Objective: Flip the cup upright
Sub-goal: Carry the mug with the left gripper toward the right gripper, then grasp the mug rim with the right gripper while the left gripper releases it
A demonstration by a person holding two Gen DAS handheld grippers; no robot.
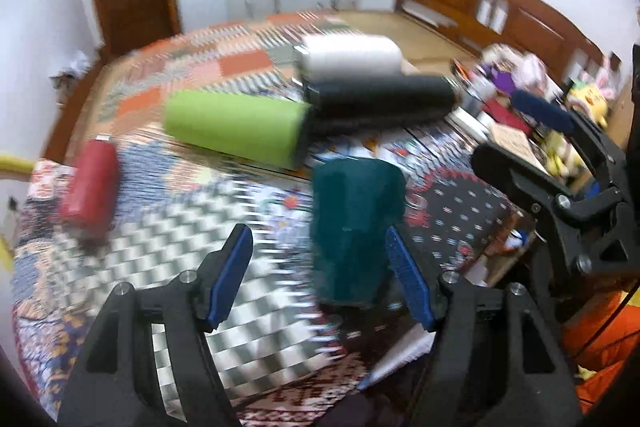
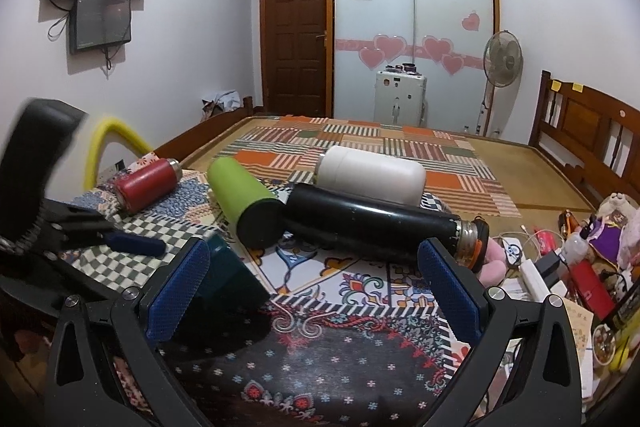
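Note:
A dark teal cup point(image 1: 352, 231) stands on the patterned quilt, blurred by motion, just ahead of my left gripper point(image 1: 320, 251) and close to its right finger. The left gripper is open and holds nothing. In the right wrist view the teal cup point(image 2: 232, 279) sits low at the left, beside the left finger of my right gripper point(image 2: 316, 291), which is open and empty. The left gripper point(image 2: 132, 243) shows at the left edge of that view. The right gripper point(image 1: 520, 131) shows at the right of the left wrist view.
Several flasks lie on their sides behind the cup: red point(image 2: 146, 183), green point(image 2: 244, 199), black point(image 2: 376, 223) and white point(image 2: 372, 177). Clutter of small items point(image 2: 576, 259) fills the right side. A wooden bed frame point(image 2: 580, 131) and fan point(image 2: 502, 61) stand beyond.

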